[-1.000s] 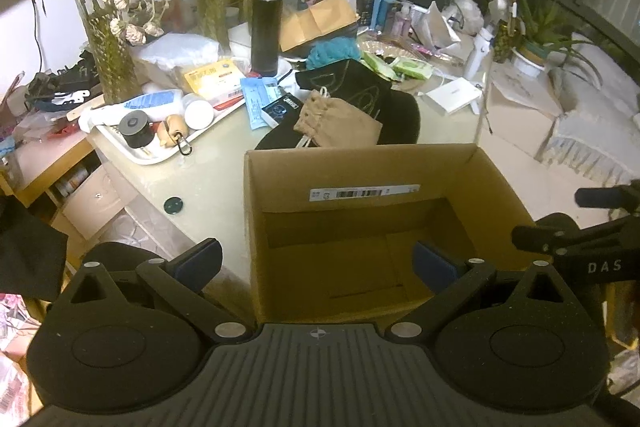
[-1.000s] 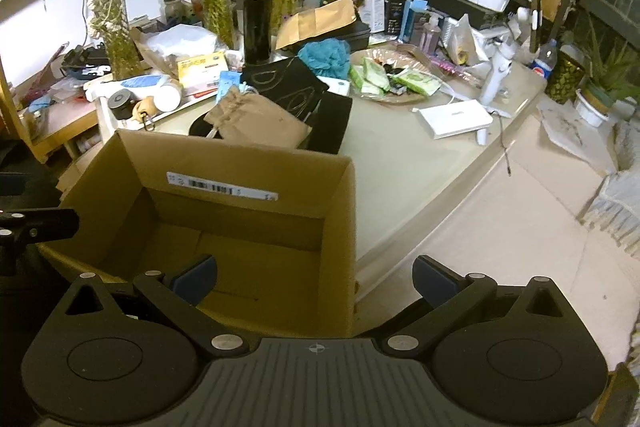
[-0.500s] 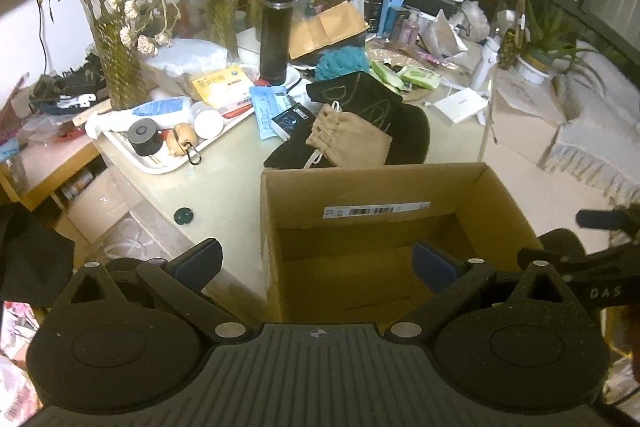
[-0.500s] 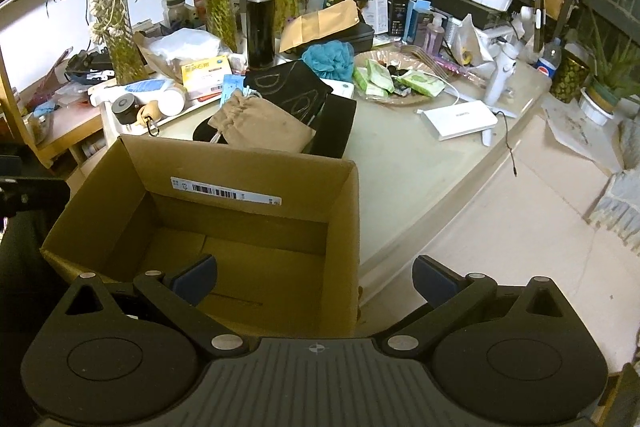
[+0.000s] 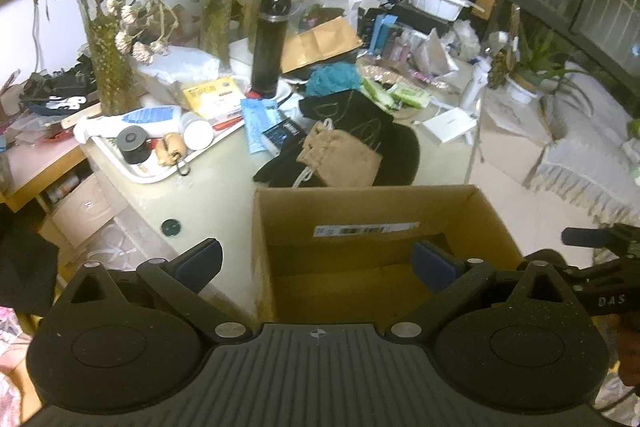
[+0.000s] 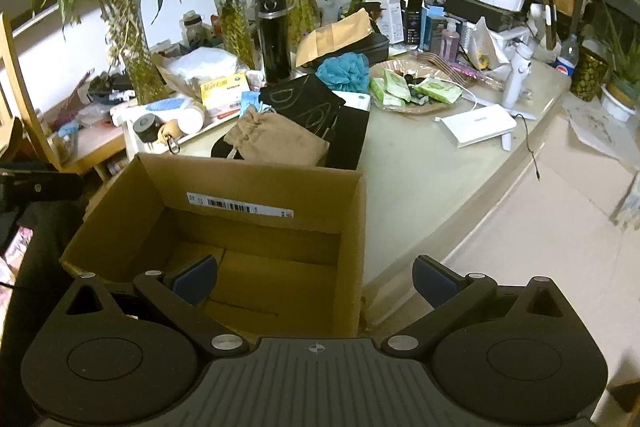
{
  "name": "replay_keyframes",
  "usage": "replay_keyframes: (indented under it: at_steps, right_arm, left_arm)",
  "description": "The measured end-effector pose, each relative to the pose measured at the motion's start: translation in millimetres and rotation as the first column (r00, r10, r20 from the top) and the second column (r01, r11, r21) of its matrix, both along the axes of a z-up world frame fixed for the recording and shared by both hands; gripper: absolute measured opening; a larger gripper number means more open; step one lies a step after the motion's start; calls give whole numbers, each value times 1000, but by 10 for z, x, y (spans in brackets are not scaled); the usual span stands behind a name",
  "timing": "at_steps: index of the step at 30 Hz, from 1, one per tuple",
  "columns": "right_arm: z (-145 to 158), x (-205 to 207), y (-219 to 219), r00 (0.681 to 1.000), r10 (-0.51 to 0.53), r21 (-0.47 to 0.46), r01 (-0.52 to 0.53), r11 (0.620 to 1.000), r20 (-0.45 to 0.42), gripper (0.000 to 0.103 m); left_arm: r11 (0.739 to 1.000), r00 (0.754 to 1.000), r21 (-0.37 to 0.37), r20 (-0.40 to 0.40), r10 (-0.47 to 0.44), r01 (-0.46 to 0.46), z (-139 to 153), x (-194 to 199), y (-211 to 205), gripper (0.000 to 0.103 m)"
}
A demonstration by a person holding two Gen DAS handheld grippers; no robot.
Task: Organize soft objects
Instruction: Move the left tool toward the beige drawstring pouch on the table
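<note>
Left wrist view: green disc [image 5: 171,226] seen left of cardboard box [image 5: 376,203], left gripper [image 5: 318,264] spread wide, nothing held. Right wrist view: box floor [image 6: 256,275] exposed, tan pouch [image 6: 280,139] lying just behind box on black cloth [image 6: 308,105], right gripper [image 6: 314,277] likewise spread, unloaded.

A lived-in home, cluttered counter [image 6: 420,179] crowded along its back edge with bamboo plants in glass vases [image 6: 132,59], toiletry bottles [image 6: 450,41], a thermos [image 6: 274,35], fringed rug [image 5: 580,167] on the tiled floor
</note>
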State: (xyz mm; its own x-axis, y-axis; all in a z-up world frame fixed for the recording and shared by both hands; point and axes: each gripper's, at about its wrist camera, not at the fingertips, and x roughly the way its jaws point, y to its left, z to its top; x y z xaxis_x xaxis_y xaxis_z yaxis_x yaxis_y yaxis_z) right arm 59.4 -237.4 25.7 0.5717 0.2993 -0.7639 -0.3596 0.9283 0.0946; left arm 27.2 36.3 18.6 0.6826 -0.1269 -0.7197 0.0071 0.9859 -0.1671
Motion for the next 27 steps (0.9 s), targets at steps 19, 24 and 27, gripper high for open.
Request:
replay_keyframes:
  at_steps: [19, 24, 27]
  right_arm:
    - [-10, 517, -249, 1000, -5, 7, 5, 1000, 14, 103]
    - [-43, 662, -322, 1000, -9, 53, 8, 999, 14, 103]
    - [-68, 773, -364, 1000, -19, 89, 19, 996, 4, 103]
  left_arm:
    - [996, 992, -29, 91, -82, 85, 28, 194, 12, 103]
    - [996, 989, -6, 124, -83, 85, 31, 217, 64, 103]
    - [996, 986, 19, 140, -91, 90, 6, 228, 90, 103]
